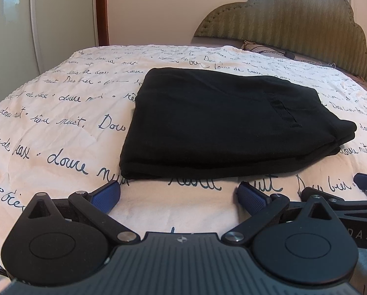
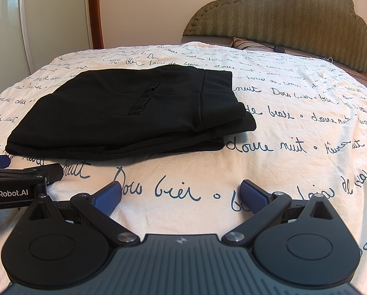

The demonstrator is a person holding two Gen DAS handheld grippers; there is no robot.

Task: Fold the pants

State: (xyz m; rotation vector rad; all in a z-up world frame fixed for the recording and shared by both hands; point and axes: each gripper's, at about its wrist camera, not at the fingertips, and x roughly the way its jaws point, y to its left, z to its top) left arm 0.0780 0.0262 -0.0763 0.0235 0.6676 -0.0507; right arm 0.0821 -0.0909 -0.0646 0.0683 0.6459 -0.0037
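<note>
Two tools, both spread wide and holding nothing, sit at the near edge of the bed with the black pants ahead of them.

From the left wrist view, my left tool (image 1: 178,196) fills the bottom of the frame, its blue pads (image 1: 108,195) well apart over the script-printed bedspread (image 1: 60,123). The folded black pants (image 1: 220,123) lie in the middle of the frame, straight ahead and a little to the right. They look already folded into a stacked rectangle, with layered edges showing at its right end and a pocket slit on top. Its long axis runs across the frame, left to right, so the near long edge faces me, just beyond my left pad. At the lower right edge of the frame I see part of my right tool (image 1: 331,191), close beside mine.

From the right wrist view, my right tool (image 2: 181,195) is likewise wide over bare bedspread. Here the pants sit in the upper left of the frame, so they lie ahead and to the left, with the waistband end nearest my side. The left tool's finger shows at the left edge of the frame, near the bundle's near corner.

I judge the left tool the nearer one. Any last tidying or pressing would mean moving forward for the left and forward-left for the right. The padded headboard (image 1: 306,24) stands far behind.
</note>
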